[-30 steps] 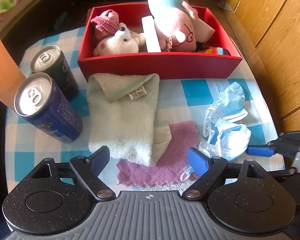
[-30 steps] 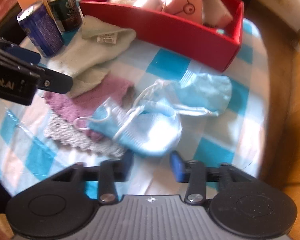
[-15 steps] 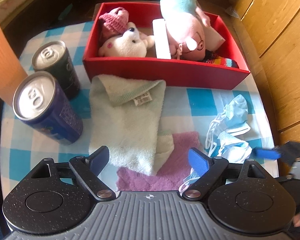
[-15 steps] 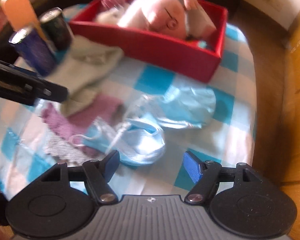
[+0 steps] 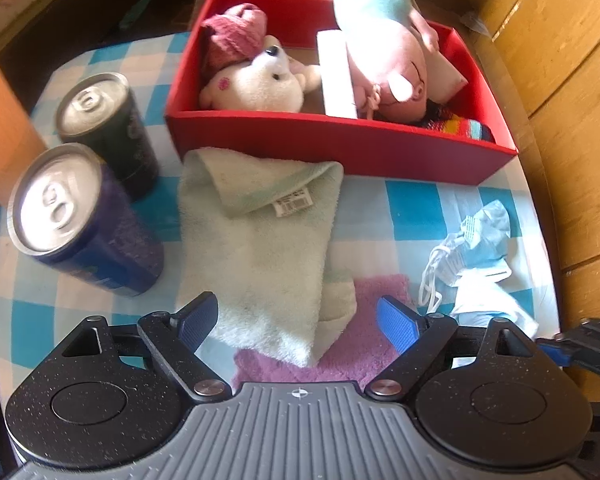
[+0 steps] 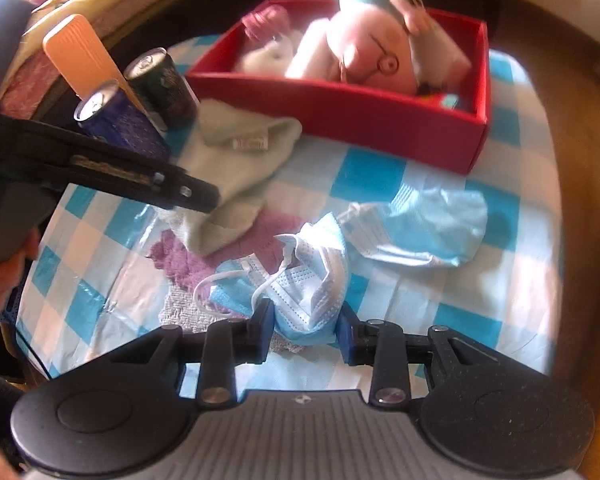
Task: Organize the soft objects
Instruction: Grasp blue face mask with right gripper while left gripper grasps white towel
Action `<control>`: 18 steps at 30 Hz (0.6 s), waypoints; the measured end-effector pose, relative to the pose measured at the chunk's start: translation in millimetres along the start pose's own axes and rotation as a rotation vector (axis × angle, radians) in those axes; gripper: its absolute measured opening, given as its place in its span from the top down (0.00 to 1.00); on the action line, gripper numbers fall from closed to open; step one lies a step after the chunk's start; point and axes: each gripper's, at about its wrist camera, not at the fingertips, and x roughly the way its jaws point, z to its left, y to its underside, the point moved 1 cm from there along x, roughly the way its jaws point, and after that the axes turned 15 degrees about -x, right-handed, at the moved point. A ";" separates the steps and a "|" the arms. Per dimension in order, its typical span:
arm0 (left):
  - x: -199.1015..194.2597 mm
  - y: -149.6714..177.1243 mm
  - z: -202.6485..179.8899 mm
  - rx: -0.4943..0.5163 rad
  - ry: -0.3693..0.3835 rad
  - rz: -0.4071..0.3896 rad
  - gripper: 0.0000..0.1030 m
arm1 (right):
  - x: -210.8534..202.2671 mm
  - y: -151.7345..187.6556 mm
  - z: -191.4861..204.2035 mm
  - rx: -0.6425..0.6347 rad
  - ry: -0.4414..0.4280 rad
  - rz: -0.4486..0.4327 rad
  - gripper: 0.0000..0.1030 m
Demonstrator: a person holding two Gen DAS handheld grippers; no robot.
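While closing, right gripper [image 6: 304, 330] pinching the crumpled blue mask [image 6: 312, 280] between both pads. Left gripper [image 5: 298, 322] wide open, green towel [image 5: 260, 240] end between fingers, untouched.

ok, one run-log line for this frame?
right gripper: closing on crumpled face mask | left gripper: open above green towel | red box: plush toys inside

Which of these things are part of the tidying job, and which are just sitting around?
Part of the job: red box holding the plush toys; green towel; purple cloth; face mask with the right gripper closing on it; second mask; open left gripper.

Just lying about: two drink cans; orange block.
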 end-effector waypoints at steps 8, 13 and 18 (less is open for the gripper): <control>33.9 -7.5 5.8 -0.036 -0.081 0.009 0.63 | 1.6 -0.3 -4.0 0.018 -0.033 0.005 0.89; 27.1 -6.6 10.8 -0.035 -0.067 -0.010 0.78 | 1.7 -1.8 -6.4 0.027 -0.034 0.007 0.89; 8.4 -1.1 11.3 -0.014 -0.035 -0.038 0.85 | -4.0 -3.7 -6.0 0.034 -0.029 -0.015 0.89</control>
